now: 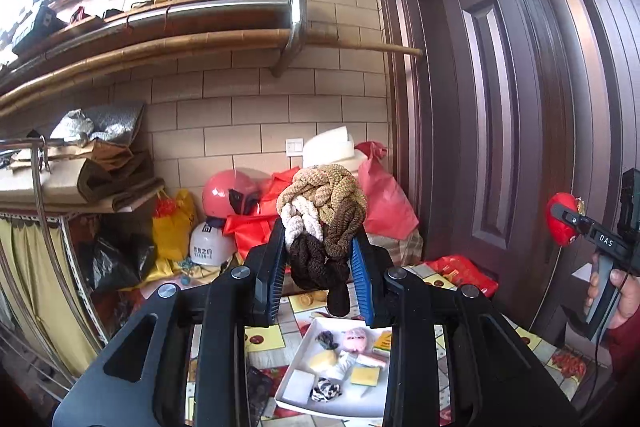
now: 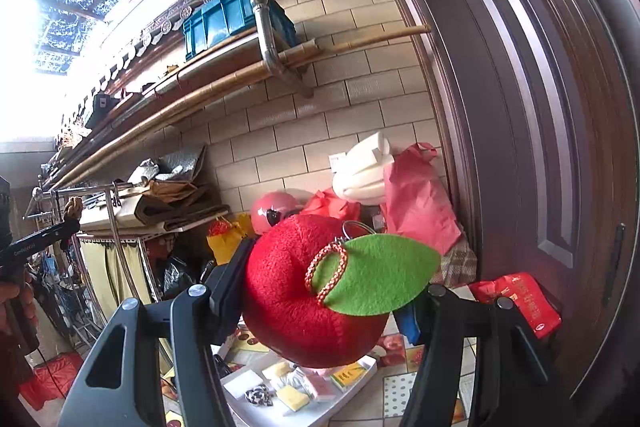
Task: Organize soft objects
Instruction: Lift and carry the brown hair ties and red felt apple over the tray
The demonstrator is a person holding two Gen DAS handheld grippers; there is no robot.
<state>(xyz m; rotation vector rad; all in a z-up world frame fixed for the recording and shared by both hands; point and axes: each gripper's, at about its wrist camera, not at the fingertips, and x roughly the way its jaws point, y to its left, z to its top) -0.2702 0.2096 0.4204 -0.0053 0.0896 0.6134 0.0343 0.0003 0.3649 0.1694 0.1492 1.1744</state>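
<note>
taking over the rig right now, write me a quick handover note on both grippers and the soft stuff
Left gripper: jaws shut on the braided knot of brown, tan and cream chenille cord, held up level above the table.
Right gripper: jaws shut on the red plush apple with a green felt leaf, also raised.
White rectangular tray sits below on the patterned tablecloth, holding several small soft items: yellow sponge pieces, a black-and-white scrunchie, a pink plush piece.
Done: both items are picked up.
Left: set the knot and the apple down in their places; which spots, the views do not show.
</note>
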